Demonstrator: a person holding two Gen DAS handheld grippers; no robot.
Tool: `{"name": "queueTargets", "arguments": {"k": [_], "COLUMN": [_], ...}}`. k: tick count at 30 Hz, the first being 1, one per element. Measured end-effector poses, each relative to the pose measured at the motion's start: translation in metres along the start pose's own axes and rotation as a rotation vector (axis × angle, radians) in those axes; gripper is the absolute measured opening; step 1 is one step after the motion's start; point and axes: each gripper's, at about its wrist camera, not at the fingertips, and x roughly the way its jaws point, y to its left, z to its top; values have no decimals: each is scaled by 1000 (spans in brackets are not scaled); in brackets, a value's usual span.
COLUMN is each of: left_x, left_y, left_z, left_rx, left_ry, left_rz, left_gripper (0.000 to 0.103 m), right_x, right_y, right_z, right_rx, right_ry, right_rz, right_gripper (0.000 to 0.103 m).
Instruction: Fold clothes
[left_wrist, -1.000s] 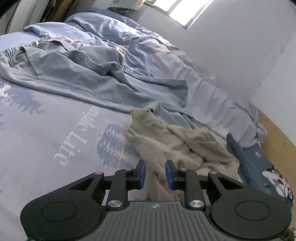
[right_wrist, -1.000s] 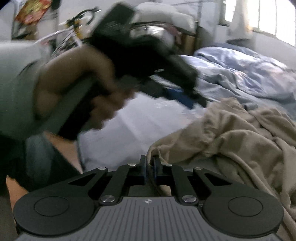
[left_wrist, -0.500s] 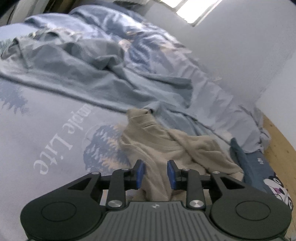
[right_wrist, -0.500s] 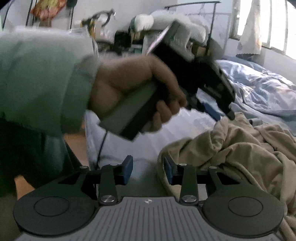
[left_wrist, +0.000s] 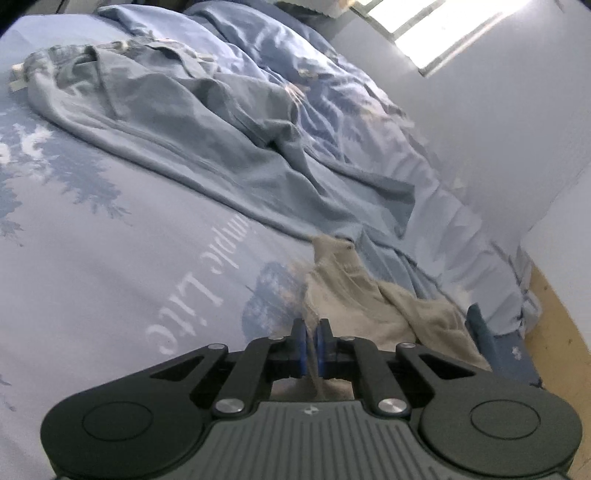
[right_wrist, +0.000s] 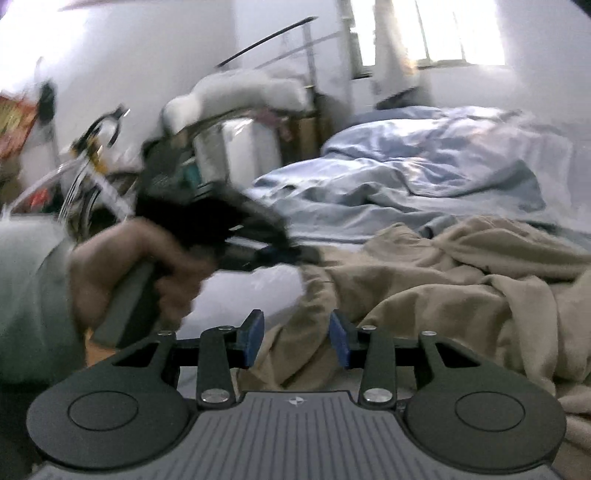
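A beige garment is lying crumpled near the bed's foot edge, its bunched edge lifting off the sheet, one narrow end stretching toward the bed's middle. A grey-blue garment is sprawling in loose folds farther up the bed, touching the beige one's far tip.

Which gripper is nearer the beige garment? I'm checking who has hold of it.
Left. The left gripper is pinching the beige garment at its edge. The right gripper is opening just above the cloth, pads not pressing it.
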Motion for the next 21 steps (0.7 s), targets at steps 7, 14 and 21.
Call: {"name": "queueTargets", "arguments": {"k": [7, 14, 21], "left_x": [-14, -22, -33], "left_y": [23, 43, 55], "left_z": [8, 11, 12], "left_rx": [-3, -24, -85], "left_ry": [2, 30, 37], "left_rz": [25, 53, 85], "left_gripper": [4, 7, 8], "right_x": [39, 86, 90], "right_y": [4, -2, 42], "right_z": [4, 9, 4], "right_rx": [34, 100, -106], "right_ry": [37, 91, 110], "right_rz": [19, 41, 162], "right_gripper": [43, 43, 42]}}
